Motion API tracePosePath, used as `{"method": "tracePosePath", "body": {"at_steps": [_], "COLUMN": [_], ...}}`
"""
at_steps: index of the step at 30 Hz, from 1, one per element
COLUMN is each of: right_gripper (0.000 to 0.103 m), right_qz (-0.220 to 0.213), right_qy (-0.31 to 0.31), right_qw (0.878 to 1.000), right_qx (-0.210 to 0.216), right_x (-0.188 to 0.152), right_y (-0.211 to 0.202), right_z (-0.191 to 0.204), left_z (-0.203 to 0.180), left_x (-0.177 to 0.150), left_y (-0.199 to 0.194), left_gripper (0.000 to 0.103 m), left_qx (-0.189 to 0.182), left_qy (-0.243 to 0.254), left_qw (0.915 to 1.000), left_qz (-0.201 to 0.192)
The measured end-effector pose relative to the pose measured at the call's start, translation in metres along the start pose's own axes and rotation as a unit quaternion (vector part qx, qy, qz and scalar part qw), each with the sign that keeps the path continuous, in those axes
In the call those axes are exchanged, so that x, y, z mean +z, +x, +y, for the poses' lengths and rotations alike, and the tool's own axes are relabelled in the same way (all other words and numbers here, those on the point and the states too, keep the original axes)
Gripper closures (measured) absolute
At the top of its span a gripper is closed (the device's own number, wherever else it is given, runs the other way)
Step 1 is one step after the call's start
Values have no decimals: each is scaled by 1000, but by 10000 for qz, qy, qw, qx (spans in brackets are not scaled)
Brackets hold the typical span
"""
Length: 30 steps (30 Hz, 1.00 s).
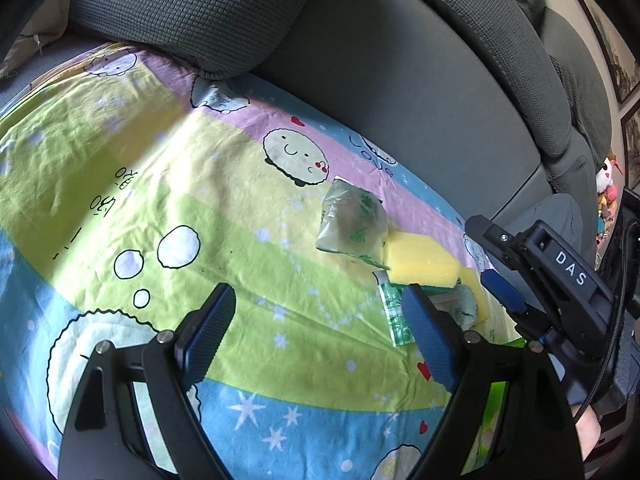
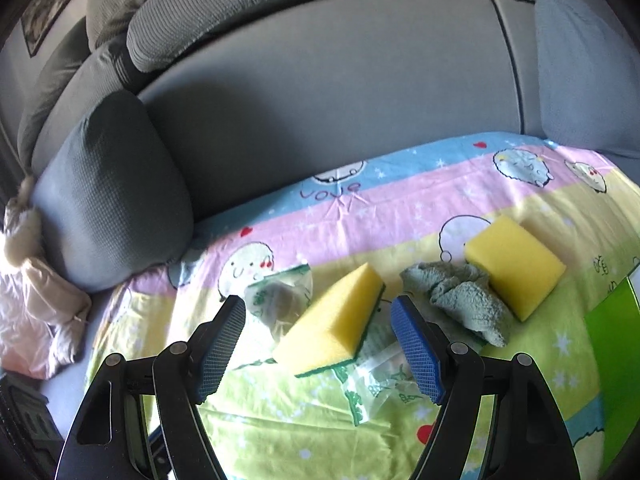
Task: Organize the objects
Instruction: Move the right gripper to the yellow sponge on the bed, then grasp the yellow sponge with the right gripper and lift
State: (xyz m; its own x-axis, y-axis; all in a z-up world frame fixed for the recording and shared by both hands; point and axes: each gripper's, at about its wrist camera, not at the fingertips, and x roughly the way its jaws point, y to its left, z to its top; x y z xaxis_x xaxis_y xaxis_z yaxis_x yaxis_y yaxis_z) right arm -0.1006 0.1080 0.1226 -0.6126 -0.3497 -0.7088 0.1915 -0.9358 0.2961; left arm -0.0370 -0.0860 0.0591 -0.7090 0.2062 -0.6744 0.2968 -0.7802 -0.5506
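Both grippers' jaws wide open, w/ nothing held.

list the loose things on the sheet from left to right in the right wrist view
clear plastic packet → green-backed yellow sponge → green cloth → second yellow sponge → bright green box edge

Grey sofa seat (image 2: 360,120) covered by cartoon-print sheet (image 2: 280,420).
On sheet: two yellow sponges (image 2: 332,320) (image 2: 516,264), green cloth (image 2: 460,296) between them, two clear printed plastic bags (image 2: 280,296) (image 2: 380,384), green box (image 2: 616,344) at right edge.
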Motion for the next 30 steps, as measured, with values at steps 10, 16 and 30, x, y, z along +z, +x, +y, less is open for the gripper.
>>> {"method": "tracePosePath", "body": {"at_steps": [10,16,30], "right_gripper": [36,53,69], "right_qz": [128,512,600], "right_qy": [-37,141,508], "right_qw": [9998,9985,9956], "right_qx": [-112,-143,513], "right_x": [4,-5,-27], "right_y": [17,41,16], "right_z": [-6,-16,-32], "left_z": [5,2,-15], "left_x": [-1,-2,-8], "left_y": [4,7,5], "left_gripper": [18,18,18], "left_qx": [-65,-45,-299], "left_qy": [-104,-38,20], "left_qw": [9998,9997,9988], "left_qz": [144,237,386]}}
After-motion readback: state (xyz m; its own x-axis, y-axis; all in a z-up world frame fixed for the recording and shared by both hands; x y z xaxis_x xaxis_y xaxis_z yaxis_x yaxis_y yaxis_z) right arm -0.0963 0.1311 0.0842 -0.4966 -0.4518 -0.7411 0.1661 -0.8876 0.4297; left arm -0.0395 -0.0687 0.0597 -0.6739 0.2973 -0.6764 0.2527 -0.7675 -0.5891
